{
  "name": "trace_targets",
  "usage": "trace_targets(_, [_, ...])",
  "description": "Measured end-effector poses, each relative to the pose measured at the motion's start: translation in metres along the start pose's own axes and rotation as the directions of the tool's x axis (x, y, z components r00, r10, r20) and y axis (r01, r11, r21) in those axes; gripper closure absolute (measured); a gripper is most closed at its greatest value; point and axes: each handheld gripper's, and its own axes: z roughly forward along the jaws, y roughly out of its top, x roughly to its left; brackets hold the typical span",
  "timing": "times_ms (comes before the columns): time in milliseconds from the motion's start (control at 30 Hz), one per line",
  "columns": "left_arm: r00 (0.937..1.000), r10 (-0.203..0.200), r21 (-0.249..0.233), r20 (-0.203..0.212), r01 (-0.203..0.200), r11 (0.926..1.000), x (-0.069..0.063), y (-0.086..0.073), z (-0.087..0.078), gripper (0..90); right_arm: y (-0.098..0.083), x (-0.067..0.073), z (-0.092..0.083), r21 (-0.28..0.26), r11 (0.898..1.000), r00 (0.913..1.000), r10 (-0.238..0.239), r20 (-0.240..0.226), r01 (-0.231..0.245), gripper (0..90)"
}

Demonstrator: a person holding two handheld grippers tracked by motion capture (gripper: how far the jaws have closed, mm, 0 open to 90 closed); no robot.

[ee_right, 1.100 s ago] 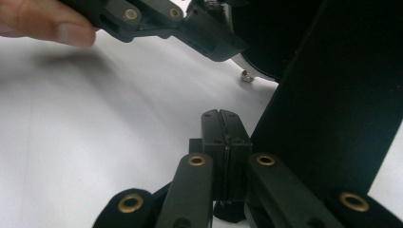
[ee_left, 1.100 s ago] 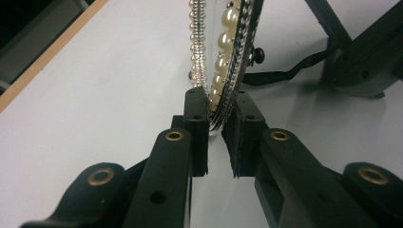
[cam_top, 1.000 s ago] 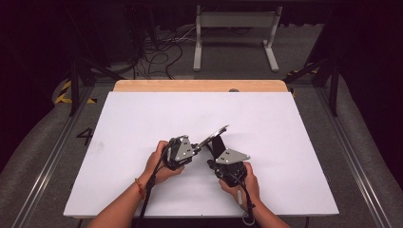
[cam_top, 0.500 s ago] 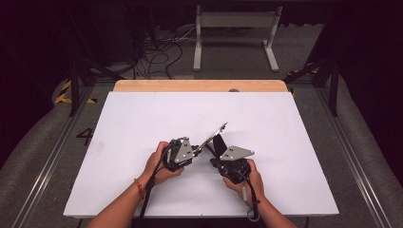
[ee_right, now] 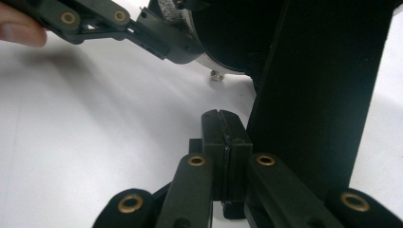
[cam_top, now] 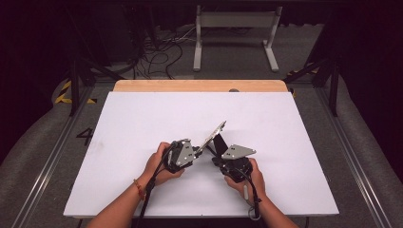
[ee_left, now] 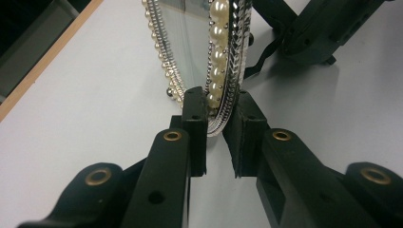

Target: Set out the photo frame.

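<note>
An oval mirror (cam_top: 213,134) with a pearl and silver rim (ee_left: 217,52) stands tilted on the white table (cam_top: 142,118), a black prop stand (cam_top: 220,142) behind it. My left gripper (cam_top: 199,148) is shut on the mirror's lower rim; in the left gripper view (ee_left: 217,118) the beaded edge sits pinched between the pads. My right gripper (cam_top: 221,156) is shut with nothing between its jaws (ee_right: 222,121). It rests low on the table right beside the black stand (ee_right: 309,95). The left gripper's arm (ee_right: 157,38) crosses the top of the right gripper view.
The table's wooden far edge (cam_top: 199,85) lies well beyond the mirror. Metal rails (cam_top: 347,156) run along both sides. A white frame (cam_top: 235,28) and cables (cam_top: 157,52) sit on the floor behind. White surface surrounds both hands.
My right hand has edged slightly right and forward beside the stand. The left gripper keeps its hold and the mirror stays in place.
</note>
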Motion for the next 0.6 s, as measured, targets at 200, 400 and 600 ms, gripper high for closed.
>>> trace_targets(200, [1.0,0.004,0.006,0.0,-0.004,1.0,-0.0029,0.0015,-0.0019,78.0,-0.0001,-0.0039,-0.0011,0.006,1.0,0.9998,0.017,0.008,-0.017,90.0])
trace_targets(400, [0.9999,0.012,0.0,0.003,-0.012,0.9999,-0.0042,0.0027,-0.0026,77.5,-0.0001,-0.006,-0.0017,0.008,1.0,0.9996,0.021,0.017,-0.021,90.0])
trace_targets(600, [0.9994,0.034,0.005,0.001,-0.034,0.9994,-0.0071,0.0046,-0.0035,76.8,-0.0006,-0.0094,-0.0024,0.011,0.999,0.9993,0.032,0.02,-0.032,90.0])
